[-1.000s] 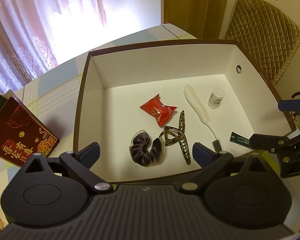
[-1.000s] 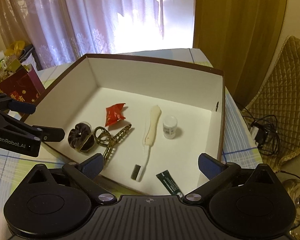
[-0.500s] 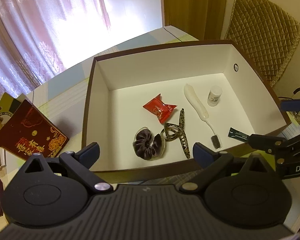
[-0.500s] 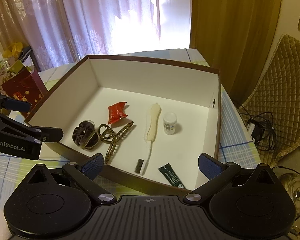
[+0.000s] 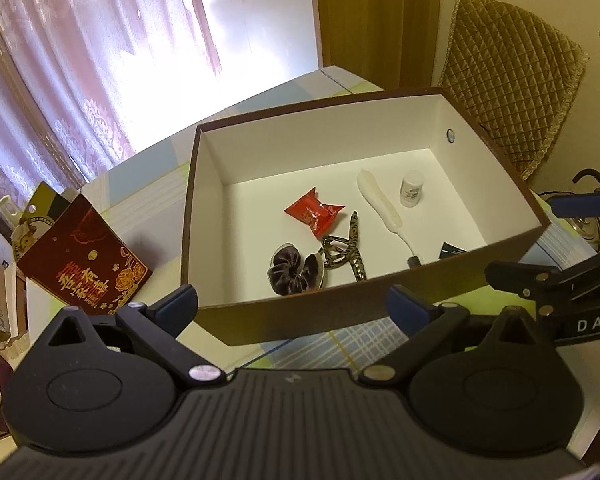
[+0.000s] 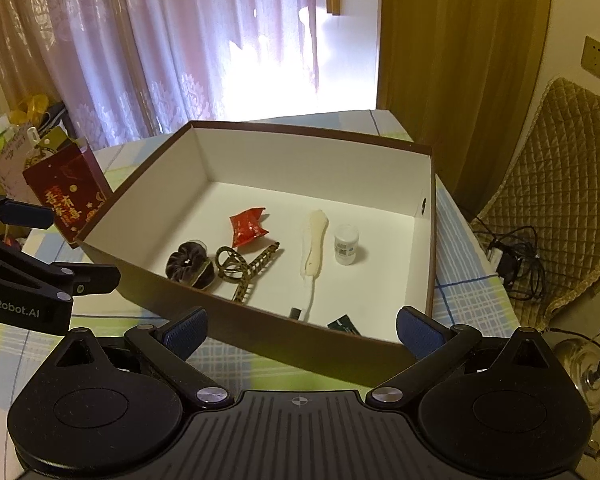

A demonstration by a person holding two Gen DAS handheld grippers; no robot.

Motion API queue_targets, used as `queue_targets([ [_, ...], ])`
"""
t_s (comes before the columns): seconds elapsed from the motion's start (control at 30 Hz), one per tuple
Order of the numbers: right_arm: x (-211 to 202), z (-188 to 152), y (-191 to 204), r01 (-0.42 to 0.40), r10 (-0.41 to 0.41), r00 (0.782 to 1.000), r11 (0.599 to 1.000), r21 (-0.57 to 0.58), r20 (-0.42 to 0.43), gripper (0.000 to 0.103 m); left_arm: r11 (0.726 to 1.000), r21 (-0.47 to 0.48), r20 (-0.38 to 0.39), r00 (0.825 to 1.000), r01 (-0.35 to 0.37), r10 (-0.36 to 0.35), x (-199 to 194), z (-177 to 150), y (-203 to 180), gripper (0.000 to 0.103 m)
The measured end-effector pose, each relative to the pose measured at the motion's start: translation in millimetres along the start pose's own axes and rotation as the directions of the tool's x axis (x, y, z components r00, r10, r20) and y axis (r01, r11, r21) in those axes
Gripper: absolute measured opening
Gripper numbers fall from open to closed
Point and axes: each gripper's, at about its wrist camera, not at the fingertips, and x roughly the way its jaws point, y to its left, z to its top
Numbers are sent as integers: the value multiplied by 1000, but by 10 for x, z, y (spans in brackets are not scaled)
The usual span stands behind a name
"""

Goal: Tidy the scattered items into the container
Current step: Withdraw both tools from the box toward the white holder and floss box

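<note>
Checked tablecloth (image 6: 466, 292), brown box (image 5: 300, 316) of items just beyond both wide-apart grippers (image 5: 294, 306) (image 6: 300, 330).

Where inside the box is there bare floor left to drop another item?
The box floor is bare along the far wall, behind the red packet, and right of the small white bottle. It is crowded near the front wall: scrunchie, hair claw, white brush.
</note>
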Motion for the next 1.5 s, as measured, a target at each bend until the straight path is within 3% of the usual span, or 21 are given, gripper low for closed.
queue_targets([
  [0.83,-397,-503,367,16,-16,1000,1000,26,5,103,1000,18,15,1000,20,-20,-485,-626,65,102],
  [1.5,-225,-1009,529,-3,9,994,999,50,-108,103,999,-47,-72,997,23,-27,-454,-1235,269,102],
])
